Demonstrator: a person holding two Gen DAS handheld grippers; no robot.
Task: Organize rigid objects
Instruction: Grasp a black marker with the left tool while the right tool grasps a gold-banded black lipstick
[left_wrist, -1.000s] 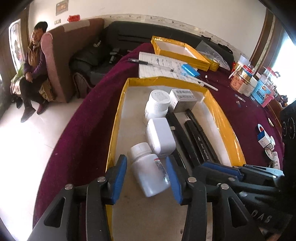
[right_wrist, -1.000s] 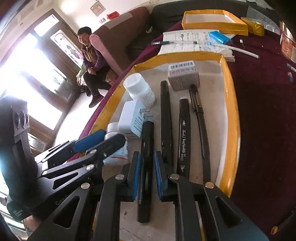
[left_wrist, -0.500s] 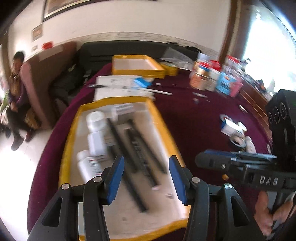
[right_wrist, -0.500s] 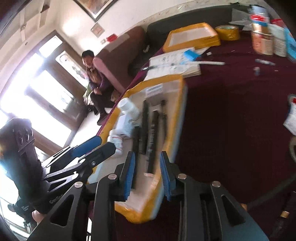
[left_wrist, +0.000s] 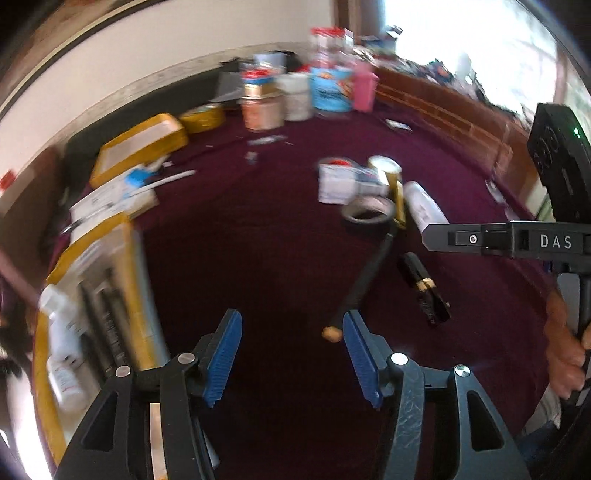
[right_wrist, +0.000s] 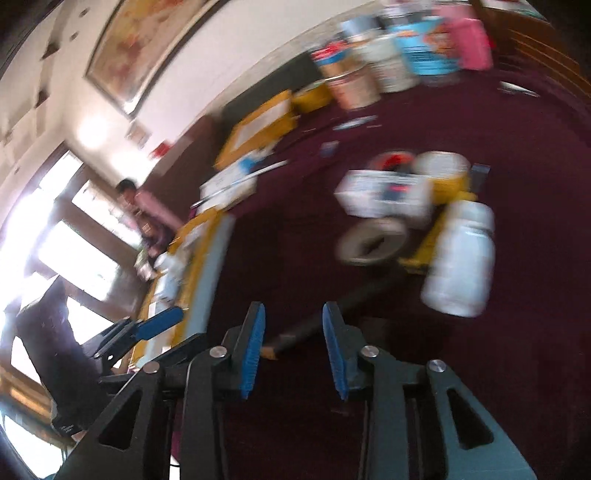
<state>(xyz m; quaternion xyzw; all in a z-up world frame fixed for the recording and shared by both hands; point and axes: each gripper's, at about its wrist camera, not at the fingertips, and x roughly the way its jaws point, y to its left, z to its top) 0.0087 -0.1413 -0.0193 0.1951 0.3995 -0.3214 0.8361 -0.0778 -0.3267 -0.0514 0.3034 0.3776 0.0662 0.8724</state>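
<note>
While both grippers hang empty over the maroon tablecloth (left_wrist: 258, 229), the step in hand looks like a reach for the next loose item.

Left wrist view: the left gripper (left_wrist: 291, 354) has its blue pads apart and opening, with nothing between them. A long black pen (left_wrist: 364, 280) lies just past the right pad, its tan tip nearest. Right of it lies a short black tube with a gold band (left_wrist: 424, 288). Farther off sit a tape roll (left_wrist: 367, 214), a white bottle (left_wrist: 424, 208) on its side and a small white box (left_wrist: 336, 182). At far left, the yellow-rimmed tray (left_wrist: 129, 258) holds a white bottle and dark pens, all blurred. The right gripper (left_wrist: 430, 236) enters from the right, seen side-on.

Right wrist view: the right gripper (right_wrist: 293, 345) has its jaws narrowly apart and opening, holding nothing; the pen's (right_wrist: 332, 314) near tip shows between the pads, apparently on the cloth below them. The white bottle (right_wrist: 461, 258) lies to the right, the tray (right_wrist: 207, 258) to the left.

Next, I judge, one gripper must drop onto the pen, close across its shaft, and carry it left to the tray.
</note>
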